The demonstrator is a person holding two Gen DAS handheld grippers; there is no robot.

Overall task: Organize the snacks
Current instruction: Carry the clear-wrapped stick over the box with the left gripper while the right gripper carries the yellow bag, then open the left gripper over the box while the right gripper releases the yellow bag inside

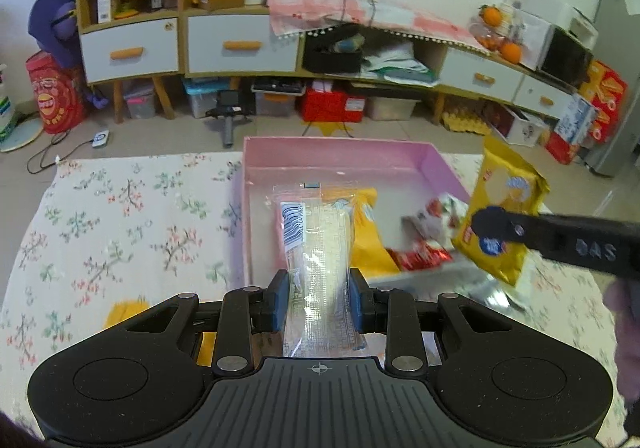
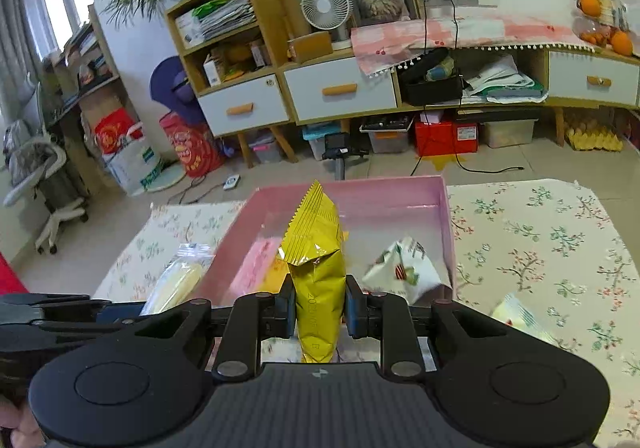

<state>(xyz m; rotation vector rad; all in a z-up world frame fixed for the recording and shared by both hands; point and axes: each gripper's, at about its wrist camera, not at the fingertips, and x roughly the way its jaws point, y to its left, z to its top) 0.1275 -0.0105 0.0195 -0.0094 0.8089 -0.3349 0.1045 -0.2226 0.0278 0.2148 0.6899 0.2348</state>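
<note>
My left gripper (image 1: 319, 298) is shut on a clear packet of pale wafers (image 1: 316, 248) and holds it over the near edge of the pink box (image 1: 340, 151). My right gripper (image 2: 320, 306) is shut on a yellow snack bag (image 2: 318, 256), held upright over the pink box (image 2: 400, 189). The same bag (image 1: 502, 207) shows at the right in the left wrist view, pinched by the right gripper's fingers (image 1: 496, 226). In the box lie a yellow packet (image 1: 370, 244), a red packet (image 1: 420, 258) and a white printed packet (image 2: 404, 268).
The box stands on a floral tablecloth (image 1: 120, 215). Another yellow packet (image 1: 124, 312) lies on the cloth near my left gripper, and a pale packet (image 2: 520, 316) lies on the cloth at right. Cabinets with drawers (image 1: 232, 43) and storage bins (image 1: 336, 103) stand on the floor beyond.
</note>
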